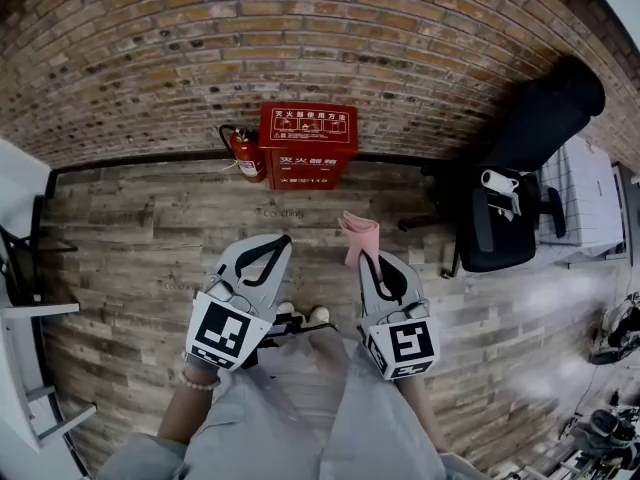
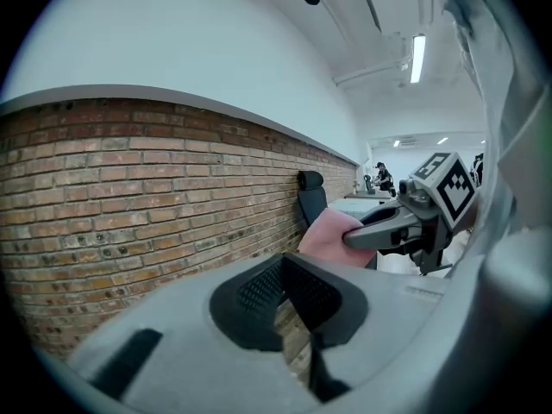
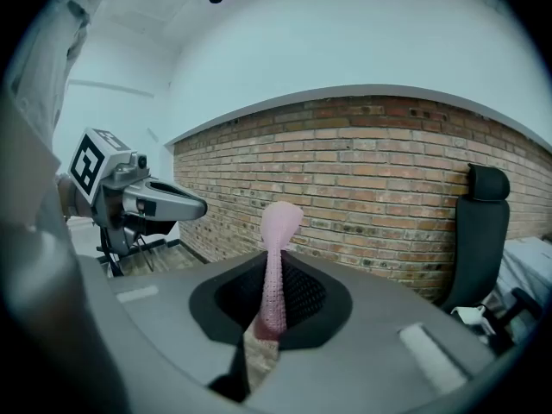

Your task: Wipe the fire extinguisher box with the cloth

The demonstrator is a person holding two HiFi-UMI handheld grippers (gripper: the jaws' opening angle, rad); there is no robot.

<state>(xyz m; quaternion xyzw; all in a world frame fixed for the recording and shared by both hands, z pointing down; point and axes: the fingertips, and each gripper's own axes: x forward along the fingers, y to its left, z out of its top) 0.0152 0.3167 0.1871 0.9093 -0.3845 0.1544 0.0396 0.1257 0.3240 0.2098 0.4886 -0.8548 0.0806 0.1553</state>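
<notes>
Head view: holding the left gripper (image 1: 277,242) and the right gripper (image 1: 372,260) out low in front, side by side, over the wood floor (image 1: 130,238). Both pointing toward the brick wall (image 1: 300,38). Pink cloth (image 1: 358,236) pinched in the right one. Well ahead, against the wall, the red fire extinguisher box (image 1: 308,145), with a fire extinguisher (image 1: 245,155) just beside it.

Left gripper view: closed tight, nothing inside.

Right gripper view: closed on the cloth, sticking straight up past the tips. Off to the right, a black chair (image 3: 481,231).
</notes>
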